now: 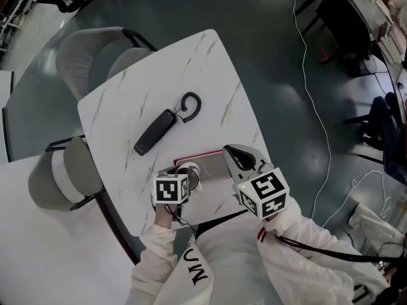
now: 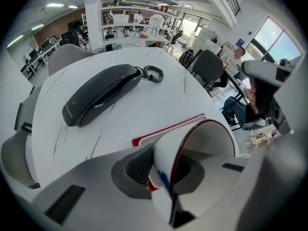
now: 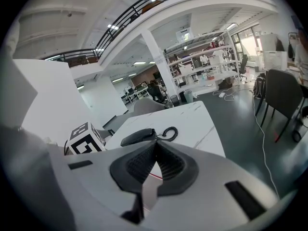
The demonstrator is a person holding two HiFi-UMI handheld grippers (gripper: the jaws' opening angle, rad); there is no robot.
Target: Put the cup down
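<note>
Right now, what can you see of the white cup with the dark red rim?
The white cup with a dark red rim looks smooth and glossy, with a small blue mark outside. It is tipped over, mouth facing sideways. The left gripper pinches its wall, one jaw outside, one inside; otherwise it looks empty. It is over the near end of a flat red-edged tray on the white marbled table; whether it touches the tray is unclear.

open-plan office: shelves [image 2: 131, 29], desk chairs [image 2: 210, 67]
</note>
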